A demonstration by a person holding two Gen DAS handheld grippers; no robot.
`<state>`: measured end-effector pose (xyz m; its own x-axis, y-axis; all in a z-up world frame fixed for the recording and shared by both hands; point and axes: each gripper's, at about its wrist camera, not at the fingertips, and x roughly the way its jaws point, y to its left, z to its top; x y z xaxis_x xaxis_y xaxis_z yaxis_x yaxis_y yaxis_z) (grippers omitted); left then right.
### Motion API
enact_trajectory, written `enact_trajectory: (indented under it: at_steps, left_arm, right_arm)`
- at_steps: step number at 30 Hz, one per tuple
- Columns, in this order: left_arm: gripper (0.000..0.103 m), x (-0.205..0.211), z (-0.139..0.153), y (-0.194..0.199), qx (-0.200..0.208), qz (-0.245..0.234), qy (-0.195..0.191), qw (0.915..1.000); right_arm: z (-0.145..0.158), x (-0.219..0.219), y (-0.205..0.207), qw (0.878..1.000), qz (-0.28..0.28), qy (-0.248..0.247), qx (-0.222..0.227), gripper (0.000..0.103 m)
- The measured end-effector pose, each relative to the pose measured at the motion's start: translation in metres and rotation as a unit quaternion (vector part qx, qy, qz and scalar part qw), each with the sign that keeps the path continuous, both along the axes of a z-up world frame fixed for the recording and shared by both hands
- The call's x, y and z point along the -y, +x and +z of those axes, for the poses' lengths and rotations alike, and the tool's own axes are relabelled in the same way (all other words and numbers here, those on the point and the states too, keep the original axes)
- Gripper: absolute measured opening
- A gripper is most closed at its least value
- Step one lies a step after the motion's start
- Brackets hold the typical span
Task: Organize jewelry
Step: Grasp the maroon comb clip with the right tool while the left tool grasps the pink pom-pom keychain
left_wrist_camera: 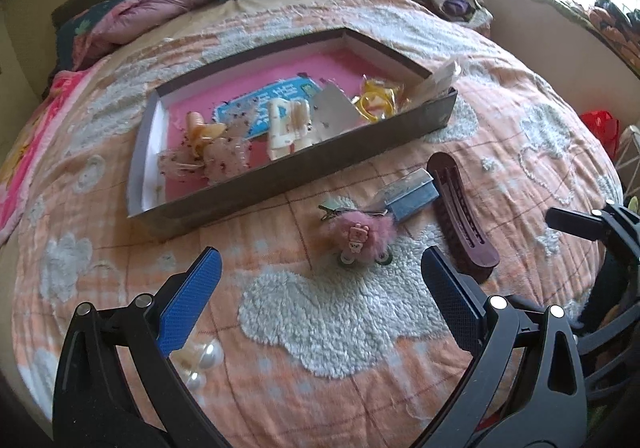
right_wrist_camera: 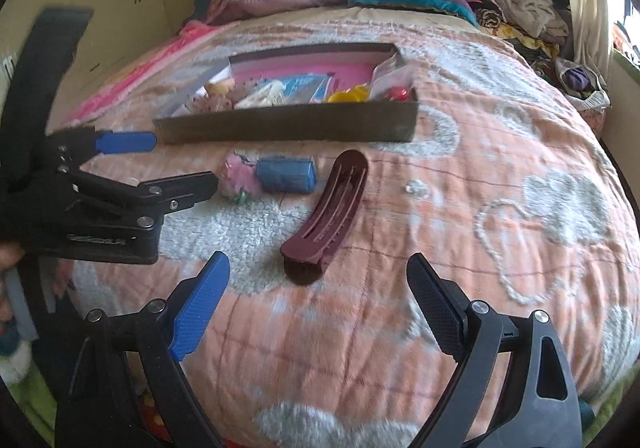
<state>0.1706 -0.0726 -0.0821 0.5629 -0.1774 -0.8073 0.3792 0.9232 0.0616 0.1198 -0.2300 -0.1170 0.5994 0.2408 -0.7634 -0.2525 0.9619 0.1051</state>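
Two wrist views angled down, near the bedspread (left_wrist_camera: 328,312), sharing the box (right_wrist_camera: 288,127), somewhat blurred.

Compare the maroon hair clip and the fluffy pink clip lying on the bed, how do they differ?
The maroon hair clip is long, slim, smooth and dark; the fluffy pink clip is short, rounded, furry and pale, with a small charm on top. The maroon hair clip lies alone; the fluffy pink clip sits against a blue box. Both rest on the blanket outside the tray, ungripped.
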Motion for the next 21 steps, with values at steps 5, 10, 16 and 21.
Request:
enact_trajectory:
  at_steps: [5, 10, 16, 21]
  left_arm:
    - [0.084, 0.006, -0.01, 0.014, -0.033, -0.017, -0.011, 0.9992]
    - [0.077, 0.015, -0.022, 0.024, -0.046, -0.023, -0.002, 0.9987]
    - [0.047, 0.024, -0.034, 0.032, -0.048, -0.03, -0.001, 0.9984]
    - [0.035, 0.032, -0.035, 0.031, -0.037, -0.044, 0.001, 0.9984]
  right_arm:
    - [-0.021, -0.004, 0.02, 1.0, -0.01, -0.002, -0.018, 0.085]
    - [-0.032, -0.001, 0.031, 1.0, -0.014, -0.011, -0.016, 0.05]
    - [-0.025, 0.027, 0.022, 0.999, -0.035, 0.023, -0.022, 0.031]
    - [-0.012, 0.043, 0.007, 0.998, -0.054, 0.034, -0.01, 0.031]
